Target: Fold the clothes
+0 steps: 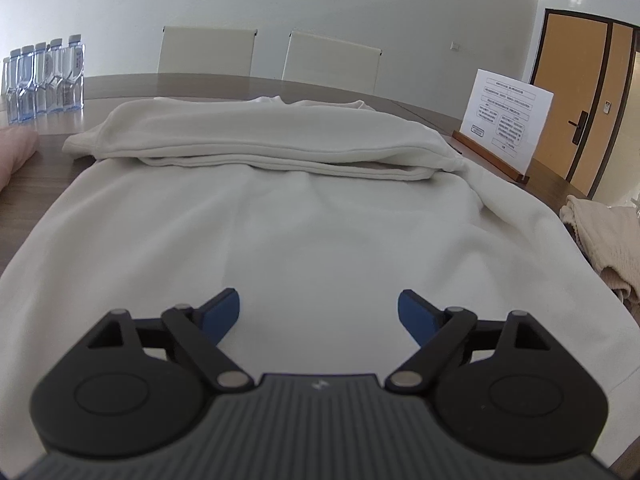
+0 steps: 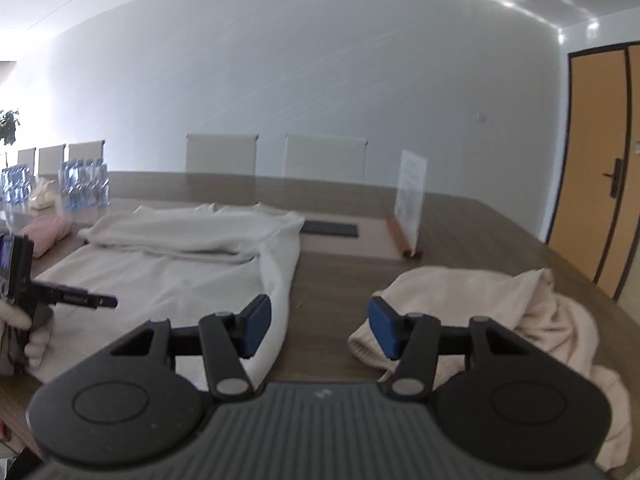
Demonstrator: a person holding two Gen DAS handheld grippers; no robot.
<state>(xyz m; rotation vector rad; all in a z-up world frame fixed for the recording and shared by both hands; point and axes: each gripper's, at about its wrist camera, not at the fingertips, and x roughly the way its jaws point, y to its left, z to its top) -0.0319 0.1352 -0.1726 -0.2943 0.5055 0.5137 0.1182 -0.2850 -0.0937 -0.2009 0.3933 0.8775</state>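
Note:
A cream sweatshirt [image 1: 304,208] lies flat on the brown table [image 1: 132,84], its sleeves folded across its far part. It also shows in the right wrist view [image 2: 180,264]. My left gripper [image 1: 319,312] is open and empty, just above the garment's near half. My right gripper [image 2: 319,326] is open and empty over bare table between the sweatshirt's right edge and a crumpled pale pink garment [image 2: 500,312]. The left gripper [image 2: 80,300] also appears at the left of the right wrist view, held in a gloved hand.
Several water bottles [image 1: 44,80] stand at the far left. A folded pink garment [image 2: 44,232] lies by them. A paper sign in a wooden stand [image 1: 504,120] is at the far right. Chairs [image 1: 208,52] line the far edge. A dark panel [image 2: 330,229] sits in the table.

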